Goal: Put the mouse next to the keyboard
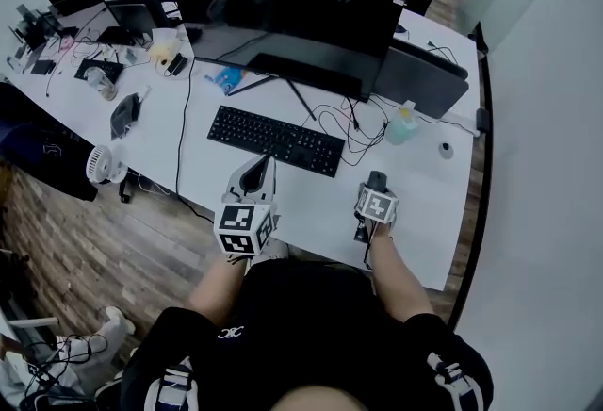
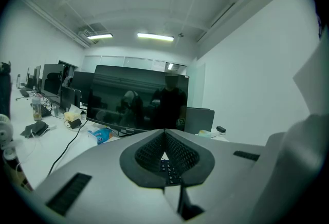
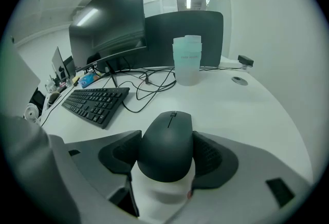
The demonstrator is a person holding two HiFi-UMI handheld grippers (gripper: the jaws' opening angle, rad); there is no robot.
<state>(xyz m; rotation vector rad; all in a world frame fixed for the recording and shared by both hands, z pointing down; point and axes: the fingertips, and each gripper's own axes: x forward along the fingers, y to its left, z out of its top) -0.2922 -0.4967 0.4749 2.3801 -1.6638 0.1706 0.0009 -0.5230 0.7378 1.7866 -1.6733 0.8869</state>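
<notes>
Mouse (image 3: 166, 150), matte black and domed, is pinched by the right gripper (image 3: 166, 138); the left gripper (image 2: 165, 140) has its jaws pressed together.

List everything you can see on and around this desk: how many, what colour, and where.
mouse: one, black, between the right gripper's jaws, right of the keyboard
keyboard: one, black, desk centre, in front of the monitor
monitor: one nearest, black, curved; more on the desks beyond
cables: several, black, looped between keyboard and bottle
bottle: one, pale green, right of the cables
packet: one, blue, below the monitor's left end
fan: one, white, desk's near left edge
desk: one, white
left gripper: one, grey, jaws together, empty
right gripper: one, grey, closed on the mouse
</notes>
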